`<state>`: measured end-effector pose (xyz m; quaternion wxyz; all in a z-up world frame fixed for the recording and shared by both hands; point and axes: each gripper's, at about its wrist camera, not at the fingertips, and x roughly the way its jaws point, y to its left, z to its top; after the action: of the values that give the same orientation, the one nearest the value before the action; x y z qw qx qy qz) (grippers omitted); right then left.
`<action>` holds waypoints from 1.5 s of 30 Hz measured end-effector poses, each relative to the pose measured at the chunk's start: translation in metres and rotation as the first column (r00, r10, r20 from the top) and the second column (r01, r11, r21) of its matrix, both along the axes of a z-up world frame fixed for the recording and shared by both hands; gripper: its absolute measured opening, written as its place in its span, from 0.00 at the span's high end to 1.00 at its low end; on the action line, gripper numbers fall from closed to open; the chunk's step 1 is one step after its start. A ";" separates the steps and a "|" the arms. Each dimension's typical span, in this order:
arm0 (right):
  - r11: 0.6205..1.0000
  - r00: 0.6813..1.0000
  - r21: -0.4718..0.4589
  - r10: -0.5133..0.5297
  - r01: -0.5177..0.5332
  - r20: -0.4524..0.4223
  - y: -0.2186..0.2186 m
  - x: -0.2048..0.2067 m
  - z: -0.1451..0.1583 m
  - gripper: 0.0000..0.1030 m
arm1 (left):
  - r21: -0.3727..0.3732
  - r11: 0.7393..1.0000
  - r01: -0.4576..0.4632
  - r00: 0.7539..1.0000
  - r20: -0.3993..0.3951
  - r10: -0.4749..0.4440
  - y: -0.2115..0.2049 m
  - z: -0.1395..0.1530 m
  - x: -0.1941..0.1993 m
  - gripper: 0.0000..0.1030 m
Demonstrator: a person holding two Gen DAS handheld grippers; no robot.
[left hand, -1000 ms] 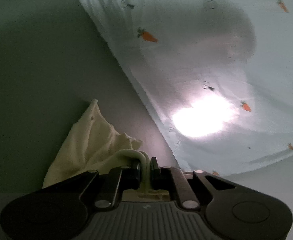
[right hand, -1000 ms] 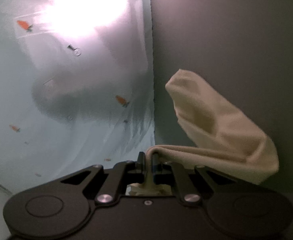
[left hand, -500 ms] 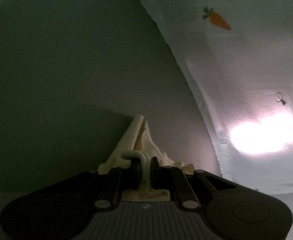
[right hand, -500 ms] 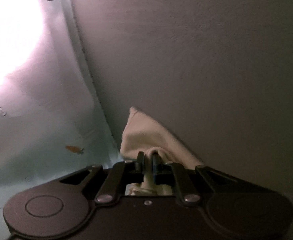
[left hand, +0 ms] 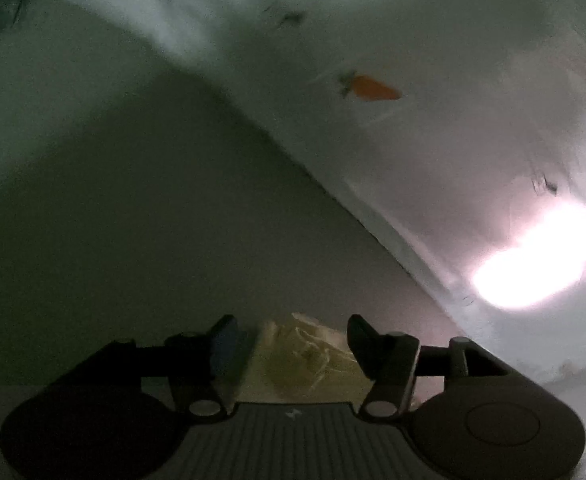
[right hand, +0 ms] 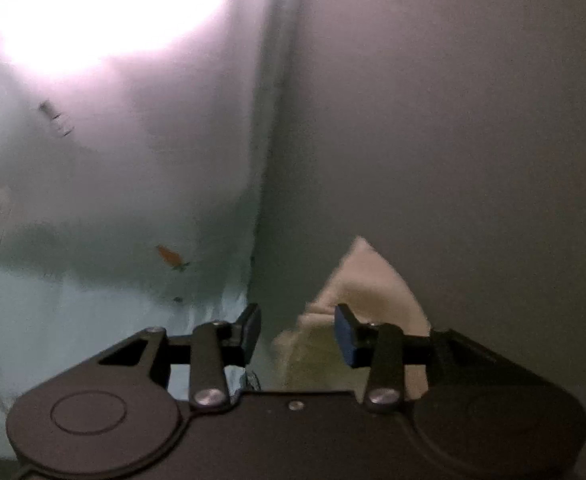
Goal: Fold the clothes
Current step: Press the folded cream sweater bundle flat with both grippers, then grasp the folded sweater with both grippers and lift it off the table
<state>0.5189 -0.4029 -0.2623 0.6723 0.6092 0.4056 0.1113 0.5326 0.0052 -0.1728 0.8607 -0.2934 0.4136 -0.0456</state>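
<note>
A cream cloth [left hand: 305,356] lies bunched between the spread fingers of my left gripper [left hand: 291,340], low against a grey surface [left hand: 133,240]. My left gripper is open and no longer pinches it. In the right wrist view the same cream cloth [right hand: 373,280] lies under and just past my right gripper [right hand: 297,328], which is open too, its fingers apart on either side of the cloth's edge. Both views are dim and blurred.
A pale blue sheet printed with small orange carrots [left hand: 373,88] covers the area to the right in the left wrist view and shows to the left in the right wrist view [right hand: 93,200]. A bright glare spot [left hand: 533,272] sits on it. The grey surface [right hand: 453,120] fills the rest.
Both grippers were shut on the cream cloth; both have now opened and let it go. The cloth has dropped low and both cameras have moved closer to the surface.
</note>
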 end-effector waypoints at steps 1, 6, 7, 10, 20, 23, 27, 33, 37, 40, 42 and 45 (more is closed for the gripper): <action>0.996 0.999 -0.085 0.043 -0.040 0.030 0.005 0.001 0.012 0.53 | 0.048 0.999 0.004 1.000 0.025 -0.005 0.000 0.008 -0.002 0.39; 0.784 0.938 -0.575 0.339 -0.237 0.076 0.048 -0.001 0.060 0.33 | 0.223 0.963 0.154 0.987 0.010 -0.160 -0.025 0.008 -0.016 0.21; 0.717 0.917 -0.645 0.394 -0.266 0.060 0.059 -0.003 0.064 0.33 | 0.248 0.953 0.177 0.983 -0.001 -0.182 -0.031 0.004 -0.018 0.20; 0.592 0.872 -0.741 0.489 -0.317 0.018 0.083 -0.008 0.060 0.32 | 0.286 0.926 0.247 0.968 -0.042 -0.246 -0.044 -0.011 -0.022 0.20; 0.501 0.865 -0.805 0.501 -0.317 -0.029 0.102 0.010 0.022 0.30 | 0.287 0.919 0.272 0.962 -0.114 -0.249 -0.043 -0.042 0.003 0.20; 0.488 0.858 -0.810 0.512 -0.324 -0.034 0.104 0.018 0.018 0.25 | 0.287 0.917 0.278 0.960 -0.108 -0.257 -0.046 -0.042 0.015 0.19; 0.476 0.846 -0.818 0.533 -0.324 -0.025 0.105 0.024 0.017 0.21 | 0.295 0.912 0.284 0.959 -0.097 -0.267 -0.048 -0.043 0.021 0.16; 0.470 0.833 -0.821 0.553 -0.324 -0.012 0.108 0.030 0.016 0.26 | 0.341 0.890 0.304 0.952 -0.083 -0.294 -0.058 -0.047 0.029 0.11; 0.470 0.835 -0.823 0.551 -0.319 -0.009 0.115 0.030 0.018 0.35 | 0.353 0.887 0.299 0.954 -0.077 -0.291 -0.060 -0.048 0.029 0.11; 0.483 0.836 -0.815 0.549 -0.319 -0.001 0.119 0.028 0.019 0.46 | 0.352 0.888 0.297 0.954 -0.075 -0.290 -0.062 -0.048 0.029 0.11; 0.511 0.846 -0.800 0.533 -0.314 0.008 0.117 0.027 0.018 0.48 | 0.348 0.889 0.297 0.954 -0.070 -0.291 -0.062 -0.049 0.028 0.12; 0.609 0.876 -0.730 0.481 -0.310 0.029 0.106 0.027 0.014 0.55 | 0.326 0.899 0.293 0.955 -0.059 -0.290 -0.059 -0.048 0.025 0.15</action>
<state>0.5457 -0.2969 -0.2483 0.8519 0.1823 0.4637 0.1613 0.5575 -0.0533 -0.2213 0.8792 -0.0796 0.4585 -0.1025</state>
